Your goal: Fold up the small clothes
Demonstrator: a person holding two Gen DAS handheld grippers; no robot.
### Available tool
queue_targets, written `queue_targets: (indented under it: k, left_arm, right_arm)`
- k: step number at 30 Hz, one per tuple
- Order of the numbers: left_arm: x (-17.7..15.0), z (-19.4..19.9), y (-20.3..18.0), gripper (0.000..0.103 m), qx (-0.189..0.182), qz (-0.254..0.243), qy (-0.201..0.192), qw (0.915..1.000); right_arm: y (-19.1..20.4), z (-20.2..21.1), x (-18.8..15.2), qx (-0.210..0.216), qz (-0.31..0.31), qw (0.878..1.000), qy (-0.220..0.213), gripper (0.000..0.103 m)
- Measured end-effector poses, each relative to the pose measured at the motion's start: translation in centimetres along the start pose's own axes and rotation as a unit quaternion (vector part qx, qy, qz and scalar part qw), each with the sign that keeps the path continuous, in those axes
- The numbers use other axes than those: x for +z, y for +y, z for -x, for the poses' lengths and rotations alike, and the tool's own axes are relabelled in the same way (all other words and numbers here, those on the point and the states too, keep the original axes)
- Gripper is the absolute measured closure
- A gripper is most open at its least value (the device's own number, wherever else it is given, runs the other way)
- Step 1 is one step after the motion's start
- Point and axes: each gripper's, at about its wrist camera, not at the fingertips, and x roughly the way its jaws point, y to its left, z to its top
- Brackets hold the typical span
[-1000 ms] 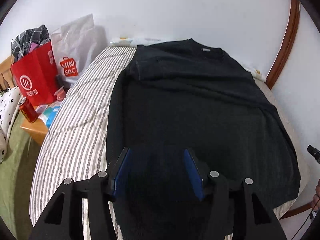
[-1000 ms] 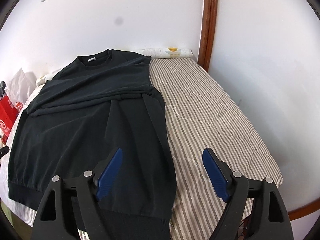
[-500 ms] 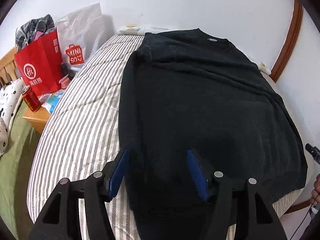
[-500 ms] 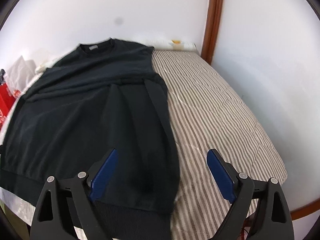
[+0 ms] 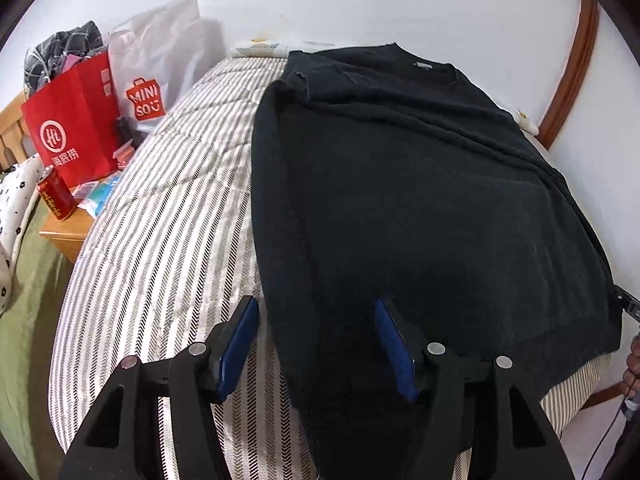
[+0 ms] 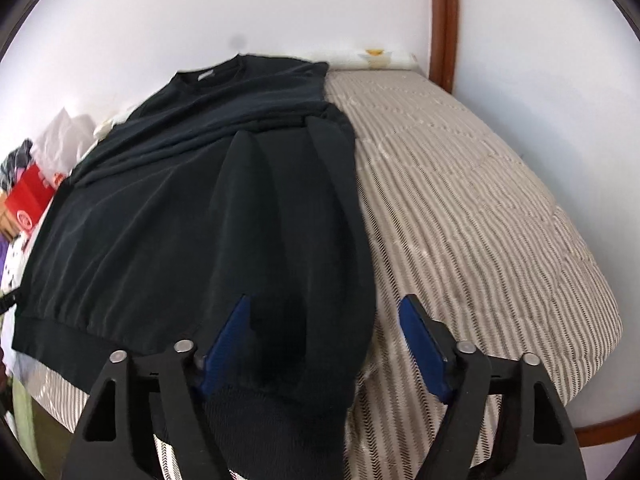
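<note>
- Our left gripper (image 5: 316,344) has its jaws spread and closing. The near left hem corner of the black sweater (image 5: 420,200) lies between its blue pads, which are not yet pressing on the cloth.
- Our right gripper (image 6: 326,346) is spread wider and also closing. The sweater's right hem corner and the cuff of a folded-in sleeve (image 6: 280,420) sit between its pads, and the right-hand pad is over bare striped bed (image 6: 480,208).
- The sweater lies flat on the bed ahead of both grippers, neck farthest away, with its sleeves already turned in across the body.
- Risk, as we judge it: the right gripper could pinch only the sleeve cuff and miss the hem beneath, so the sleeve would drag loose when lifted and undo the fold.
- The left gripper sits right at the sweater's edge. If it closes a little off, it may catch one layer or the striped cover too, and the hem would rise unevenly.
- If we lift the two corners unequally, the dark fabric will skew and crease.
- Around us: far off to the left of the left gripper are a red paper bag (image 5: 70,128), a white shopping bag (image 5: 156,64) and a red can (image 5: 56,196) on a small wooden bench (image 5: 66,234). All of them are clear of the sweater.
- Nothing lies on the sweater ahead of either gripper. Only the wall beyond its neck limits how far a fold can go.
</note>
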Motion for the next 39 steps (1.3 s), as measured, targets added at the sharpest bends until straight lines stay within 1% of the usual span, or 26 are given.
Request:
queue_targets:
  k: [1,3,4,5,8,9,10,11,12,13,14,15,16,17,19,22,28,33,36,39]
  left_arm:
    - [0.0,0.1,0.1,0.049,0.003,-0.004,0.000,1.0000]
    - [-0.1,0.2,0.6,0.050,-0.002,-0.004,0.006,1.0000]
    - [-0.2,0.3,0.7,0.051,-0.008,-0.003,0.006,0.9999]
    - [-0.3,0.4,0.7,0.052,-0.011,-0.006,0.005,0.9999]
    - [-0.8,0.6,0.0,0.053,-0.009,-0.022,0.003,0.9997]
    - [-0.9,0.7,-0.2,0.054,-0.008,-0.024,0.001,0.9997]
    - [-0.9,0.7,-0.4,0.056,-0.007,-0.025,0.000,0.9997]
    - [-1.0,0.7,-0.6,0.057,-0.005,-0.026,0.000,0.9996]
    - [-1.0,0.7,-0.8,0.058,0.001,-0.029,0.000,0.9996]
    - [-1.0,0.6,-1.1,0.063,0.012,-0.036,0.001,0.9993]
    - [-1.0,0.6,-1.3,0.074,0.015,-0.039,0.001,0.9991]
    - [-0.9,0.7,-1.3,0.079,0.012,-0.037,0.001,0.9992]
    - [-0.8,0.7,-1.2,0.089,0.012,-0.033,0.001,0.9994]
    - [-0.7,0.7,-1.1,0.093,0.016,-0.030,0.000,0.9994]
    - [-0.4,1.1,-0.6,0.095,0.005,-0.011,0.001,0.9999]
    - [-0.2,2.8,0.0,0.095,-0.016,0.012,-0.023,0.9995]
    - [-0.3,6.2,-1.0,0.096,-0.023,0.012,-0.067,0.9974]
    - [-0.7,8.6,-1.2,0.096,-0.036,0.012,-0.092,0.9950]
    - [0.0,9.3,-1.0,0.096,-0.040,0.016,-0.107,0.9933]
    - [1.4,9.5,-1.1,0.096,-0.039,0.018,-0.121,0.9917]
  right_arm:
    - [0.1,-0.2,-0.1,-0.006,0.001,1.000,0.003,0.037]
    - [-0.2,-0.5,-0.4,-0.014,-0.005,1.000,0.004,0.039]
    - [-0.4,-0.8,-0.5,-0.006,-0.012,1.000,0.008,0.041]
    - [-0.6,-0.9,-0.6,0.000,-0.018,1.000,0.006,0.041]
    - [-0.1,-1.0,-0.5,0.003,-0.018,1.000,-0.002,0.046]
    - [0.1,-1.0,-0.5,0.009,-0.016,1.000,-0.003,0.053]
    - [0.5,-1.2,-0.4,0.009,-0.013,1.000,-0.005,0.058]
    - [0.9,-1.3,-0.2,0.007,-0.009,1.000,-0.006,0.060]
    - [1.4,-1.4,-0.2,0.003,0.000,1.000,-0.008,0.065]
    - [1.7,-1.5,-0.2,0.000,0.006,1.000,-0.010,0.072]
    - [2.1,-1.5,-0.1,-0.002,0.014,1.000,-0.012,0.075]
    - [2.4,-1.4,-0.2,-0.003,0.021,1.000,-0.013,0.086]
    - [2.7,-1.3,-0.1,-0.012,0.031,0.999,-0.017,0.094]
    - [2.7,-1.1,-0.2,-0.012,0.035,0.999,-0.019,0.094]
    - [2.0,-0.4,-0.1,-0.005,0.026,0.999,-0.028,0.096]
    - [0.8,1.0,0.2,0.007,0.012,0.999,-0.036,0.097]
    - [0.4,4.9,0.5,0.021,0.011,0.997,-0.070,0.098]
    - [-0.2,8.2,0.4,0.037,0.011,0.994,-0.099,0.098]
    - [0.1,9.0,1.3,0.040,0.013,0.993,-0.112,0.098]
    - [0.5,9.3,3.0,0.037,0.011,0.991,-0.126,0.098]
